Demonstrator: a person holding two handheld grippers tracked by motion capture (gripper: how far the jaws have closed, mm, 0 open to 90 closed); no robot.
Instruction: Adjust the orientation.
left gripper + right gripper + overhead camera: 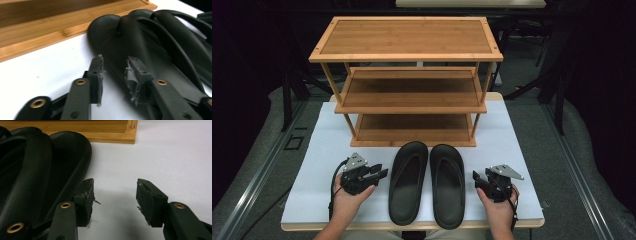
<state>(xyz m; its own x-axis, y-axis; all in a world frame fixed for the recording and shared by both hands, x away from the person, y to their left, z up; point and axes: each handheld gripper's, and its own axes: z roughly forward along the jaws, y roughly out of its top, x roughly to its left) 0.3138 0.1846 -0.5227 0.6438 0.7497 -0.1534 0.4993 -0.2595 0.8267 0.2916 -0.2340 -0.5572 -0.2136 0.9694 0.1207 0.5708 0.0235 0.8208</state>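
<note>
Two black flip-flop sandals lie side by side, toes toward the rack: the left sandal (408,182) and the right sandal (448,185). My left gripper (382,173) rests on the table just left of the left sandal (110,32), jaws pointing at it. It (115,67) is open, with nothing between its fingers, and its right jaw sits over the sandal's edge. My right gripper (475,177) lies just right of the right sandal (62,165). It (115,192) is open and empty, its left jaw beside the sandal's rim.
A three-tier bamboo shoe rack (407,37) stands at the back of the white tabletop (322,150), its bottom shelf (37,37) just beyond the sandals' toes. Its front right corner (125,133) shows ahead of the right gripper. Dark floor surrounds the table.
</note>
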